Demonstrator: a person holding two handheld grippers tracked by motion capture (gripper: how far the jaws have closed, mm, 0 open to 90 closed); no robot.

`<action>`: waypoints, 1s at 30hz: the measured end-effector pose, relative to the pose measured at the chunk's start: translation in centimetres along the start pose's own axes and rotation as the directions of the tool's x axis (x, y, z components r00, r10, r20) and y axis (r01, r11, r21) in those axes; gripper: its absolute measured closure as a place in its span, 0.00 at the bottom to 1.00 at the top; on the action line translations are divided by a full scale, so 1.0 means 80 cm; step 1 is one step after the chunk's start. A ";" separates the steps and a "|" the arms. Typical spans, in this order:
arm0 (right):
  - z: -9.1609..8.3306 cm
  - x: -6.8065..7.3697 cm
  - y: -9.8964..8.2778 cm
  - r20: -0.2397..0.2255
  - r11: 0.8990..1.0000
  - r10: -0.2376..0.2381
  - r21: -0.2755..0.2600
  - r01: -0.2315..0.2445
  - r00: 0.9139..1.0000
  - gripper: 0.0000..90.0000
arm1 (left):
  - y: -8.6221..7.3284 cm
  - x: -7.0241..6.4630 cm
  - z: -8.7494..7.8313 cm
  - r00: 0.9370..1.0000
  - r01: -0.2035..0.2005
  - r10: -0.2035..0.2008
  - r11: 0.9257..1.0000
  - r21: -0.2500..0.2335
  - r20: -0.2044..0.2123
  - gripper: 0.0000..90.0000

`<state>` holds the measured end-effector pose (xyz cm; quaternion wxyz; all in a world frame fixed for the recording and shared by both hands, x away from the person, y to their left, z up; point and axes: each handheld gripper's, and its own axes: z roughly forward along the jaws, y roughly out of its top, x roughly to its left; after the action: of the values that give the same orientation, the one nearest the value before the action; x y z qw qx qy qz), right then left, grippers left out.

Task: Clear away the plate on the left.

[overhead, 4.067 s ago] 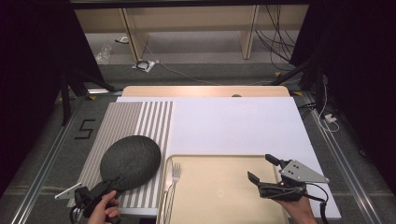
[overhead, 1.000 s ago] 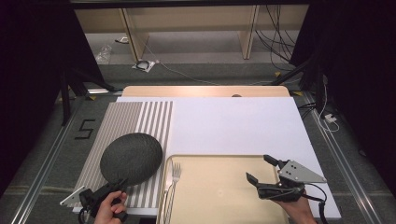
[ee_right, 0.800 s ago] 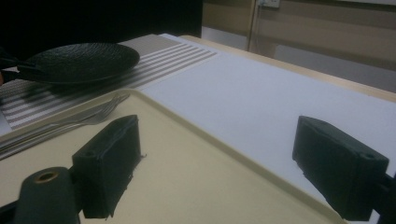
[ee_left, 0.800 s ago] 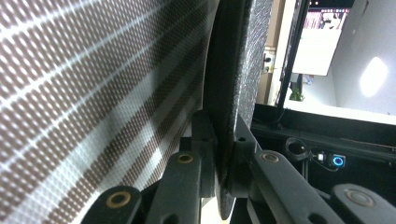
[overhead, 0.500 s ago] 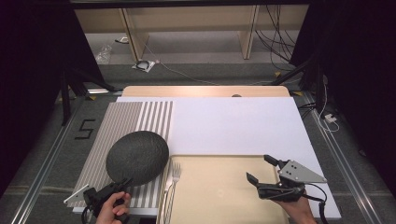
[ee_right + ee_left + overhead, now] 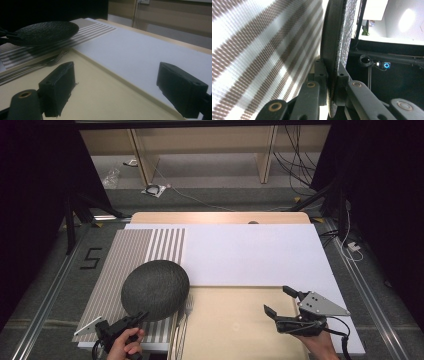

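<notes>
A dark round textured plate (image 6: 155, 289) hangs a little above the striped placemat (image 6: 135, 250), tilted slightly. My left gripper (image 6: 137, 317) is shut on the plate's near rim. In the left gripper view the jaws clamp the plate (image 6: 337, 37) edge-on at the left gripper (image 6: 331, 82). The plate's right edge overhangs the tines of some forks (image 6: 182, 320) that lie at the left edge of a beige tray (image 6: 235, 320). My right gripper (image 6: 276, 300) stands open above the tray's right part, holding nothing. Its view shows the right gripper (image 6: 122, 85), the plate (image 6: 45, 31) and the forks (image 6: 37, 66).
A white mat (image 6: 250, 255) covers the table's middle and right. A wooden board edge (image 6: 220, 217) shows behind it. Cables and shelf legs lie on the floor beyond the table. Metal rails run along both sides.
The plate, held in my left gripper, has shifted a little to the right and now reaches over the fork tines. The right gripper has kept still.
</notes>
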<state>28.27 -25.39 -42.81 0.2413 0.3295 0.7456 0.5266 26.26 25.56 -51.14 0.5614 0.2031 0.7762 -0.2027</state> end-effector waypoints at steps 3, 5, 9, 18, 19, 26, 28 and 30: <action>0.000 0.000 0.000 0.000 1.000 0.001 -0.001 -0.001 1.000 0.18 | -0.004 -0.002 0.002 1.000 -0.011 0.011 1.000 0.027 0.001 0.94; 0.000 0.000 0.000 -0.001 1.000 0.000 -0.003 0.000 1.000 0.18 | -0.007 -0.003 0.004 1.000 -0.010 0.010 0.999 0.047 0.004 0.93; 0.000 0.000 0.000 -0.001 1.000 0.001 -0.003 -0.001 1.000 0.18 | -0.014 -0.003 0.007 1.000 -0.024 0.025 0.996 0.087 0.000 0.93; 0.000 -0.001 0.000 0.001 1.000 0.005 -0.004 -0.005 1.000 0.18 | -0.027 -0.007 0.014 0.998 -0.055 0.055 0.987 0.152 0.005 0.93; 0.000 -0.001 0.000 0.000 1.000 0.005 -0.004 -0.005 1.000 0.18 | -0.029 -0.007 0.015 0.998 -0.057 0.058 0.986 0.158 0.004 0.93; 0.000 -0.001 0.000 0.000 1.000 0.005 -0.003 -0.005 1.000 0.18 | -0.040 -0.009 0.021 0.997 -0.073 0.073 0.978 0.197 0.005 0.93; 0.000 -0.001 0.000 0.002 1.000 0.004 -0.004 -0.004 1.000 0.18 | -0.042 -0.010 0.023 0.997 -0.078 0.078 0.975 0.210 0.006 0.93; 0.000 -0.001 0.000 0.001 1.000 0.004 -0.004 -0.004 1.000 0.18 | -0.045 -0.011 0.024 0.997 -0.080 0.081 0.972 0.222 0.007 0.93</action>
<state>28.34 -25.48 -42.82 0.2414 0.3309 0.7438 0.5282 26.08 21.43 -50.57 0.5421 0.2962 0.7403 -0.2653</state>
